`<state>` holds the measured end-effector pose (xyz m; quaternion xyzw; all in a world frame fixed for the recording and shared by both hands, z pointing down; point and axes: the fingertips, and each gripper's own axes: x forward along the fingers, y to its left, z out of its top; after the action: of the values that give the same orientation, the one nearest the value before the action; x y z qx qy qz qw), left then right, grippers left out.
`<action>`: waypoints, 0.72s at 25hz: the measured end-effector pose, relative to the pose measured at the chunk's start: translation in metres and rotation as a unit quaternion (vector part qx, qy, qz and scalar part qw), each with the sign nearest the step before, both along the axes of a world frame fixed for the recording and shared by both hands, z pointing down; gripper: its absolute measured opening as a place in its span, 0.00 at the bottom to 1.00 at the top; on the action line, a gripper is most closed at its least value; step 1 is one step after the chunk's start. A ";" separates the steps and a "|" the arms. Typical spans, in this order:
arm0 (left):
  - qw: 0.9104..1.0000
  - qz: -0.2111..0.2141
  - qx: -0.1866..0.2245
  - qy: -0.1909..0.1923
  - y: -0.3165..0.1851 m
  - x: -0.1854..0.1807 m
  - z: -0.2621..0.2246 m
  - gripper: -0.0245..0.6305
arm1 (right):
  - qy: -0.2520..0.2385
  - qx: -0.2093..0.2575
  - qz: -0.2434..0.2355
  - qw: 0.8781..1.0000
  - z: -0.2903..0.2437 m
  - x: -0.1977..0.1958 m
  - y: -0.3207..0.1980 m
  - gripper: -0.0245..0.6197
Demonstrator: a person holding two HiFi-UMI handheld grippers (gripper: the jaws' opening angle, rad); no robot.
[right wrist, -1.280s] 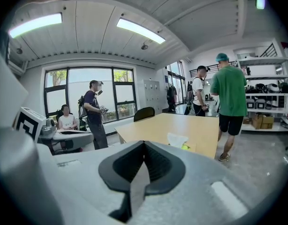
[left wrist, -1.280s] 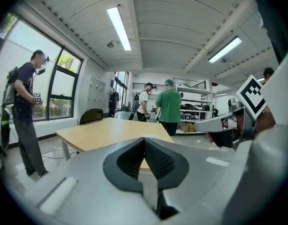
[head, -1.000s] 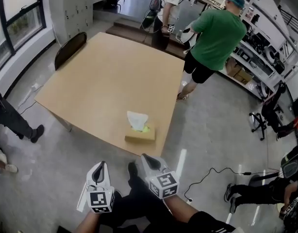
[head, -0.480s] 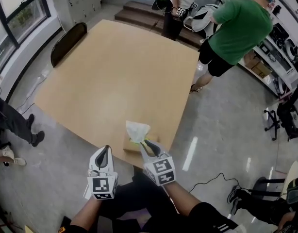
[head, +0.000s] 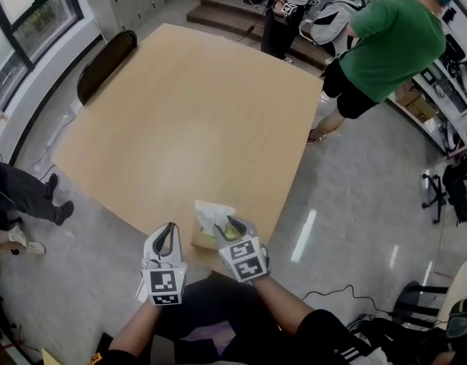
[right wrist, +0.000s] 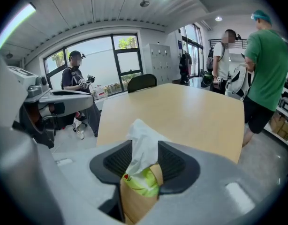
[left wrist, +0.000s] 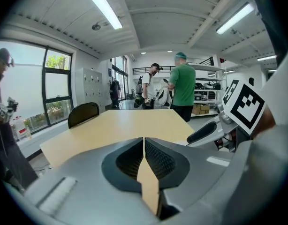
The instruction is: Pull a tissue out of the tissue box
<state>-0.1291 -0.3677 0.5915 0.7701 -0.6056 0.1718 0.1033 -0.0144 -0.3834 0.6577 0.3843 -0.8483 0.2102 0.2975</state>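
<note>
A tan tissue box (head: 201, 241) sits at the near edge of the wooden table (head: 195, 112), with a white tissue (head: 209, 212) standing up from its green slot. My right gripper (head: 232, 224) is at the box; its jaws are opening. In the right gripper view the tissue (right wrist: 140, 130) rises between the two pads of that gripper (right wrist: 145, 148), above the box (right wrist: 133, 205), and the pads do not press it. My left gripper (head: 167, 236) hovers just left of the box at the table edge, its pads (left wrist: 155, 158) closed together with nothing in them.
A dark chair (head: 104, 63) stands at the table's far left side. A person in a green shirt (head: 385, 44) and another person stand beyond the far right corner. Someone's legs (head: 20, 196) are at the left. A cable (head: 347, 291) lies on the floor at right.
Both grippers have come forward and down to the table's near edge. The right gripper has reached the box and its jaws have parted on either side of the tissue.
</note>
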 end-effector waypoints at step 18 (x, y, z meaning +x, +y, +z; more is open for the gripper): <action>1.000 -0.005 -0.018 0.004 0.003 -0.013 0.013 0.07 | 0.046 -0.037 -0.025 0.998 0.024 -0.014 0.007 0.04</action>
<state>-0.1419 -0.3651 0.6042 0.7660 -0.6057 0.1788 0.1205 -0.0283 -0.3761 0.6818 0.3609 -0.8348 0.2157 0.3555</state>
